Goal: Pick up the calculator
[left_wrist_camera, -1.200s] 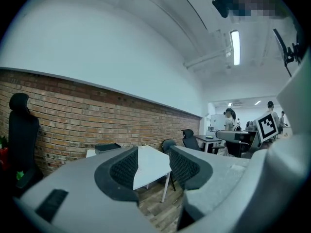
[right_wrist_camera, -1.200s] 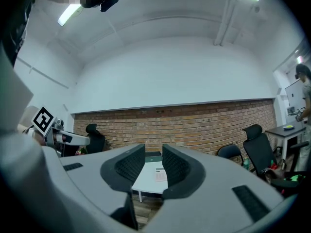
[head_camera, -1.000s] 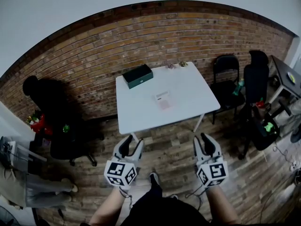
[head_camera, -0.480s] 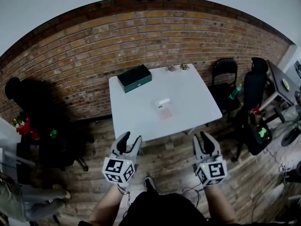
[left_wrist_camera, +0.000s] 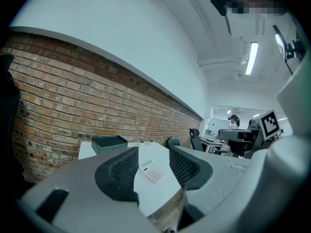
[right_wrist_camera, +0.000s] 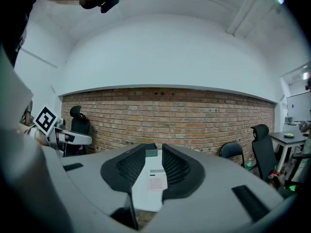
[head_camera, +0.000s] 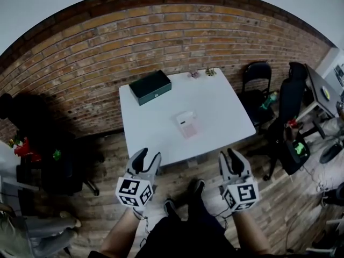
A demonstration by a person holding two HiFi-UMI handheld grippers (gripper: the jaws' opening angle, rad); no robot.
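Note:
A small white and pink calculator (head_camera: 187, 124) lies flat near the middle of the white table (head_camera: 156, 122). It also shows far off between the jaws in the left gripper view, calculator (left_wrist_camera: 151, 170), and in the right gripper view, calculator (right_wrist_camera: 156, 181). My left gripper (head_camera: 147, 161) hovers over the wooden floor short of the table's near edge, jaws apart and empty. My right gripper (head_camera: 231, 160) hangs level with it to the right, also open and empty.
A dark green box (head_camera: 150, 86) sits at the table's far left corner, small items (head_camera: 202, 73) at the far edge. A brick wall (head_camera: 107, 47) stands behind. Black chairs (head_camera: 257, 90) stand right of the table, dark chairs (head_camera: 59, 165) to the left.
Both grippers have come forward toward the table's near edge. The table and calculator appear larger and closer in the head view.

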